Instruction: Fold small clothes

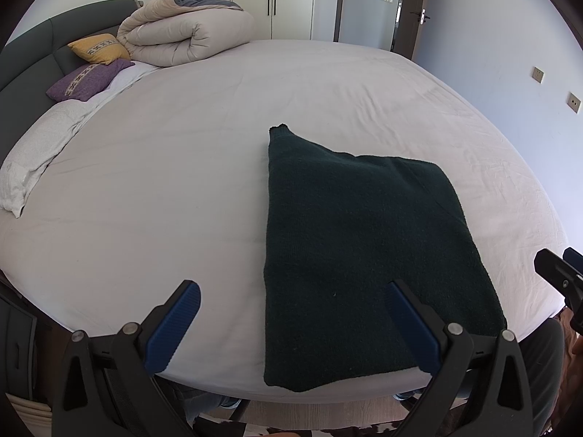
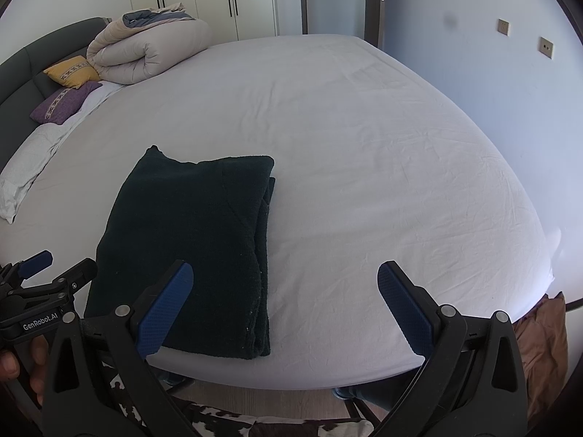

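R gripper cut off at edge

The left gripper, a black two-finger frame with ribbed blue pads, is held low at the near edge of the scene, its jaws spread wide apart with nothing between them. In the right wrist view it shows at the near left, and a hand wraps its black handle from below.

The right gripper, of the same black frame with textured blue pads, is held level beside it, to the right, its jaws equally wide and gripping nothing. Its dark fingertips reach into the left wrist view at the right edge.
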